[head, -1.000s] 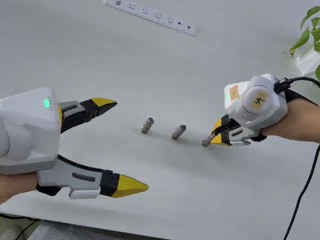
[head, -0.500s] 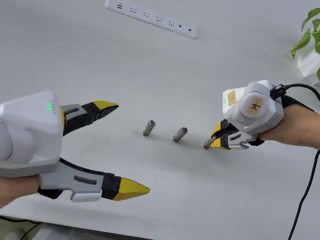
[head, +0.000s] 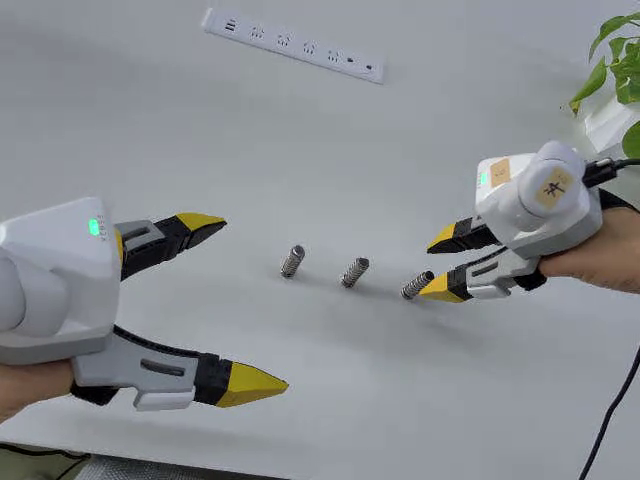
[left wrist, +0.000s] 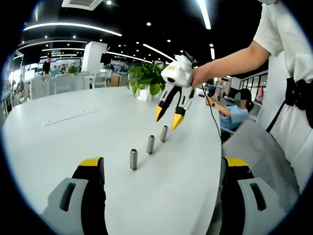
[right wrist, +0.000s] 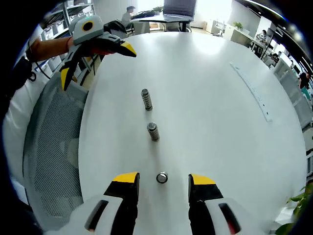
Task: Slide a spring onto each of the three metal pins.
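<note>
Since all three springs [head: 355,272] stand upright in a row mid-surface [head: 300,130], pins apparently inside, the last step looks done. Right claw [head: 430,271] part-open, straddling the end spring [head: 417,285]. Left claw [head: 252,302] wide, empty, near the front edge. Next: lift the right claw clear without tipping it.

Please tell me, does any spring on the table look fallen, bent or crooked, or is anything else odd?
Nothing stands out. The three springs stand upright in a straight row on the white table, apart from each other, none fallen or bent. The left gripper and the right gripper are open and hold nothing.
</note>
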### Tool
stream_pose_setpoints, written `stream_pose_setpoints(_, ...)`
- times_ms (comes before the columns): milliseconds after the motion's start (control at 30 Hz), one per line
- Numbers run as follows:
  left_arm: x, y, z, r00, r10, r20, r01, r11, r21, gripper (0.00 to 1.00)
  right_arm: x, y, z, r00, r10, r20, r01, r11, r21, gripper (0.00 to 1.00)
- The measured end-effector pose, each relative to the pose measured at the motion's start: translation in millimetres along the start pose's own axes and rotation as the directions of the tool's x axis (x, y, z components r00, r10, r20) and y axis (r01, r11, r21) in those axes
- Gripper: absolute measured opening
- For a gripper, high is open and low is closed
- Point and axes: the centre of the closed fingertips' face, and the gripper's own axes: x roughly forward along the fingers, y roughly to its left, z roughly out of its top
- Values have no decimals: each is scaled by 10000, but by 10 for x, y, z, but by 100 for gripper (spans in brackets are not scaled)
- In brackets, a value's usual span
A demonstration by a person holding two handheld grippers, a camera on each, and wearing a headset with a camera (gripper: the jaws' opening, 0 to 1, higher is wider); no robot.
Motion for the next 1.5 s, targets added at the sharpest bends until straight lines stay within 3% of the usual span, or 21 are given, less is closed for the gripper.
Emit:
stream_pose_setpoints(133, -22, 8, -15, 10000, 27, -93, -26, 10000, 92, 99, -167, 91, -61, 9935, -168, 1130, 84, 9972, 740, 53)
stream_pose_setpoints(233, -40, 37, -49, 9995, 130, -305, -118, 9992, 383, 99, -258, 160, -137, 9812, -435, 1882, 248, 9946, 1007, 67)
stream_pose_setpoints(333, -50, 55, -86, 9986, 166, -506, -139, 9985, 531, 99, -320, 246, -213, 9628, -679, 2616, 336, 9905, 1334, 80)
stream_pose_setpoints(433, -55, 87, -128, 9968, 262, -753, -206, 9970, 743, 99, -374, 344, -287, 9319, -1079, 3462, 560, 9861, 1566, 95)
stream_pose_setpoints(467, -54, 92, -140, 9963, 270, -812, -205, 9966, 804, 99, -379, 376, -320, 9274, -1143, 3560, 554, 9836, 1717, 99)
stream_pose_setpoints(633, -52, 126, -209, 9930, 390, -1119, -290, 9955, 904, 99, -411, 488, -523, 9036, -1561, 3988, 674, 9714, 2275, 99)
stream_pose_setpoints(700, -53, 146, -243, 9909, 477, -1256, -372, 9957, 843, 99, -425, 486, -588, 8921, -1841, 4125, 733, 9601, 2700, 99)
stream_pose_setpoints(833, -49, 121, -281, 9886, 443, -1437, -330, 9963, 799, 99, -449, 517, -652, 8792, -2100, 4277, 852, 9524, 2926, 99)
stream_pose_setpoints(967, -48, 104, -321, 9876, 452, -1504, -361, 9974, 623, 99, -440, 575, -724, 8765, -2228, 4268, 877, 9455, 3135, 99)
stream_pose_setpoints(1033, -51, 106, -356, 9859, 493, -1602, -390, 9970, 668, 99, -450, 592, -743, 8706, -2321, 4337, 902, 9421, 3230, 99)
stream_pose_setpoints(1500, -54, 24, -412, 9820, 336, -1860, -205, 9972, 721, 99, -497, 659, -792, 8600, -2505, 4445, 980, 9360, 3379, 99)
